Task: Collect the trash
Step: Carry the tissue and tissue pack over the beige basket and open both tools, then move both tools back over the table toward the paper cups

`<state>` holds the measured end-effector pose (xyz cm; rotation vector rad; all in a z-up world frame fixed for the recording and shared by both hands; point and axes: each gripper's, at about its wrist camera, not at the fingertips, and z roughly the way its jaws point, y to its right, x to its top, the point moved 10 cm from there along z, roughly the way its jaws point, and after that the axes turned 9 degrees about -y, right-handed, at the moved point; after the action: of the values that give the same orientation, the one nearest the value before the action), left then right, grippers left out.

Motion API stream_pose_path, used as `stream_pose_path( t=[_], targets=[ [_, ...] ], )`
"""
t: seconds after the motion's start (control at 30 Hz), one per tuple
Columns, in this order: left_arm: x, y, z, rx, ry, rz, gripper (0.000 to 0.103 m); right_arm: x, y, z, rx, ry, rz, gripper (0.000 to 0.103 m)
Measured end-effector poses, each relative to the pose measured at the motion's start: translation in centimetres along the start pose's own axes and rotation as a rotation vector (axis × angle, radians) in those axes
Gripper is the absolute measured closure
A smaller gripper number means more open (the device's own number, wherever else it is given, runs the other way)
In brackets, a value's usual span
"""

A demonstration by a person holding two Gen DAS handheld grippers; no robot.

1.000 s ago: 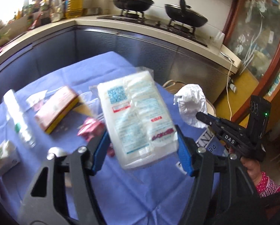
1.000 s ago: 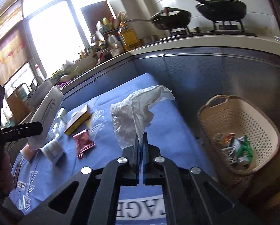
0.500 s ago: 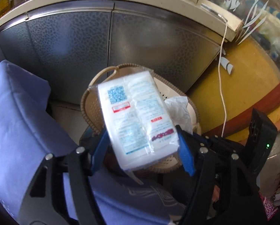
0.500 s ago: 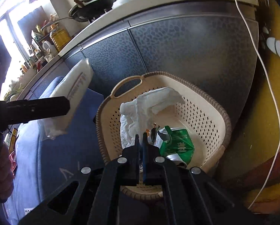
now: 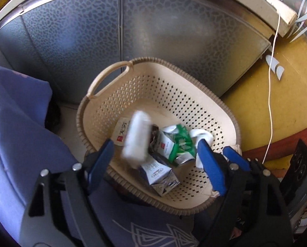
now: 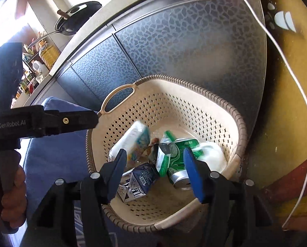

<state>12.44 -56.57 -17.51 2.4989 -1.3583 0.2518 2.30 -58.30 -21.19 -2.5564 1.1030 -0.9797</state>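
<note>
Left gripper [image 5: 156,160] and right gripper [image 6: 155,173] just opened, nothing between the pads, motion-blurred tissue pack [image 5: 137,138] seen inside beige basket [image 5: 196,94], crumpled white bag [image 6: 213,156] half hidden behind green can [image 6: 180,160].

A basket [image 5: 225,115] is sitting on the floor in front of the cabinet doors [image 5: 174,24]. Inside the basket, a tissue pack [image 5: 135,140], cartons [image 5: 159,174], a can [image 5: 180,144] and crumpled paper [image 6: 212,154] are lying together. A clothed table [image 5: 13,123] is standing left of the basket.
</note>
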Motion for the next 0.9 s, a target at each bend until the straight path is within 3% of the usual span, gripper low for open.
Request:
stream_pose_path(
  t=[0.2, 0.47, 0.63, 0.9],
  targets=[
    [-1.2, 0.3, -5.0, -0.011, 0.12, -0.016, 0.023, -0.2, -0.6, -2.6, 0.013, 0.023, 0.009, 0.045],
    [-7.2, -0.5, -13.4, 0.006, 0.279, -0.032, 0.023, 0.3, -4.3, -8.2, 0.059, 0.112, -0.044, 0.045],
    [-13.0, -4.0, -17.8, 0.066, 0.344, -0.083, 0.023, -0.5, -9.5, -9.7, 0.133, 0.108, -0.137, 0.046],
    [-25.2, -13.7, -23.7, 0.184, 0.403, -0.296, 0.023, -3.9, -20.3, -10.4, 0.266, 0.051, -0.319, 0.051]
  ],
)
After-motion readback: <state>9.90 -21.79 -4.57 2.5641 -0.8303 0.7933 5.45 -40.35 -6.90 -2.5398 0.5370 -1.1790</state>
